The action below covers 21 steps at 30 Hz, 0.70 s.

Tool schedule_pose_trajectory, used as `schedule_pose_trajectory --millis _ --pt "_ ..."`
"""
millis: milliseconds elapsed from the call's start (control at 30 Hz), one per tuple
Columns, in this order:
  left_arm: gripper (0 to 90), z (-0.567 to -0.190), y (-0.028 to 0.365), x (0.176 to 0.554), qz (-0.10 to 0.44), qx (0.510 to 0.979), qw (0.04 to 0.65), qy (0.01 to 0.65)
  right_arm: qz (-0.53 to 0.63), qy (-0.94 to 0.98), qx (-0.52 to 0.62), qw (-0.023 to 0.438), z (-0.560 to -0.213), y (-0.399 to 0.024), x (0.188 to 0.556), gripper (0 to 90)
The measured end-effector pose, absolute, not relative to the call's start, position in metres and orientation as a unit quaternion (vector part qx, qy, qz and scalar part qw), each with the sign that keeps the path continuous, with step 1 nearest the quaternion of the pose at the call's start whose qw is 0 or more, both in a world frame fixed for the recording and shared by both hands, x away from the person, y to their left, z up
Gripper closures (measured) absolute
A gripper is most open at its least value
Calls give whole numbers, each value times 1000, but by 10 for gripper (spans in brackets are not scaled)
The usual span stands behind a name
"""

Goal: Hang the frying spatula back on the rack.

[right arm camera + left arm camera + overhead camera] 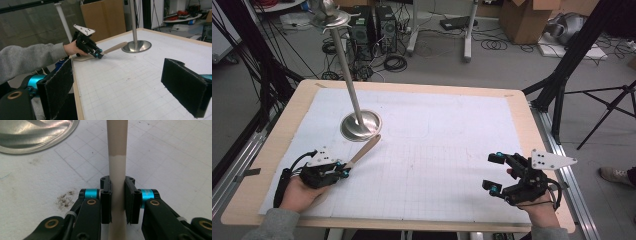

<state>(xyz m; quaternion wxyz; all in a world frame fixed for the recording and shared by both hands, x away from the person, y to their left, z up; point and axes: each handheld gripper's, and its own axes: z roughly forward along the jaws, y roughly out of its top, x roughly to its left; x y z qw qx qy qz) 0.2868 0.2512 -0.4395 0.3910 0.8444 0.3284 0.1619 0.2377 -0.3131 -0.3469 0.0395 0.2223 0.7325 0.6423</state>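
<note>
At the near edge of the desk (pixel 512 100), toward its near left corner, the left hand-held gripper (pixel 343 170) is clamped on the handle of a pale wooden utensil (pixel 363 151), likely a spatula or spoon. The left gripper view shows its jaws pressed flat against both sides of the handle, with the two-tone shaft (pixel 117 157) running straight out ahead. The far tip of the utensil lies just beside the rim of the round steel base (pixel 360 125) of a tall metal stand (pixel 344 60), possibly touching it.

The likeliest trouble is a knock. If the left hand swings or pushes forward, the long utensil could catch the base or the thin pole and rock the stand, which looks top-heavy with its disc at the upper end. The grip also sits well back on the handle, so the utensil could pivot between the flat pads under any side load.

Toward the near right corner, the right hand-held gripper (pixel 497 173) hovers with its jaws spread wide, holding nothing and touching nothing.
</note>
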Motion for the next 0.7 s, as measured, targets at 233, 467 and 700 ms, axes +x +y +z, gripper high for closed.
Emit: schedule_pose_trajectory --millis 233,467,700 --pt "777 -430 256 285 167 835 402 337 641 733 221 41 -347 -313 238 97" --pt "777 -421 265 285 171 826 410 348 640 734 224 39 -348 -312 238 97" --pt "777 -409 272 285 170 817 426 351 637 737 222 39 -349 -311 239 98"
